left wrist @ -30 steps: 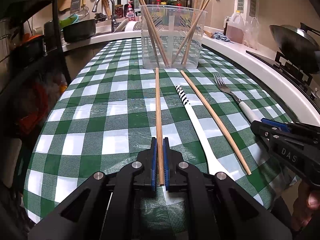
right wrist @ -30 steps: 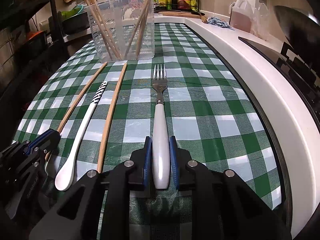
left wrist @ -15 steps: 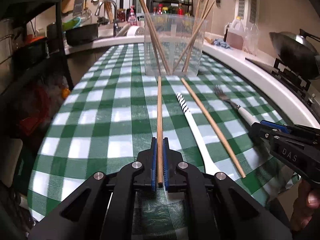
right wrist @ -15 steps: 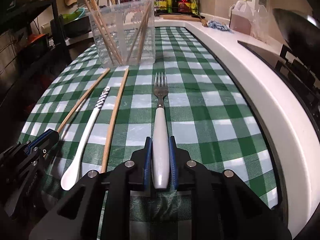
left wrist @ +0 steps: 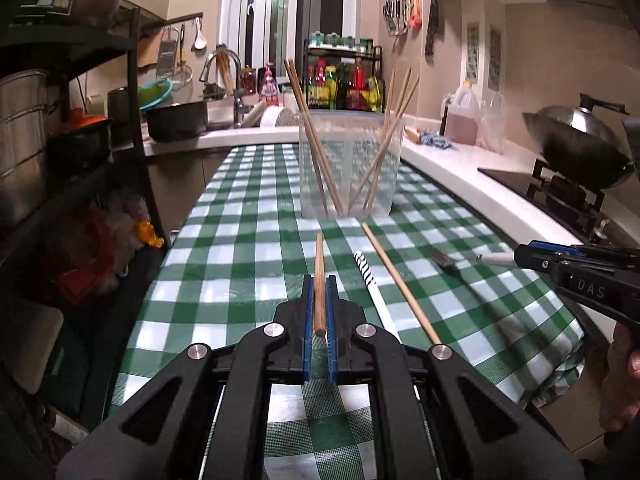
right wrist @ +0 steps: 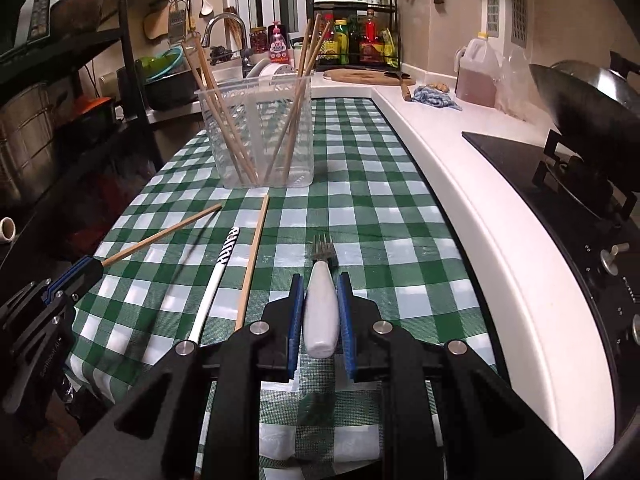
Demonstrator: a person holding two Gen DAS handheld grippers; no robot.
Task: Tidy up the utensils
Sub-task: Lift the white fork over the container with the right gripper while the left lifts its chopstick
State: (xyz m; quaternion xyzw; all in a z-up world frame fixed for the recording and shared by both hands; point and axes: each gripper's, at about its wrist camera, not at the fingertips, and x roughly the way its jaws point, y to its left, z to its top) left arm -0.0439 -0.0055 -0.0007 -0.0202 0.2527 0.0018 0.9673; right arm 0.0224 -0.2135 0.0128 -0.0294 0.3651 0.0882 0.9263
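A: So, L gripper (left wrist: 319,304), what's it got?
B: Jaws clamped on a wooden chopstick (left wrist: 318,276), near its butt end. Stick is off the cloth, tip pointing toward the clear plastic container (left wrist: 350,164).
A: R gripper (right wrist: 321,312)?
B: Pinching the fork (right wrist: 321,300) by its white handle, tines fwd. In the L view the fork hangs above the cloth w/ tines tilted down.
A: What's on the table?
B: Green/white check tablecloth (left wrist: 240,240). White spoon (right wrist: 212,284) w/ striped handle end lies flat, second loose chopstick (right wrist: 253,256) just beside it on its right. Both between the two grippers.
A: Container contents?
B: Several chopsticks standing in it, leaning to both sides. Sits mid-table, well ahead of both grippers.
A: Surroundings?
B: White counter (right wrist: 460,184) runs along the right of the table, wok (left wrist: 576,140) on the stove, oil jug (right wrist: 478,72), spice rack (right wrist: 356,36) at the back, faucet (left wrist: 222,76) back left.
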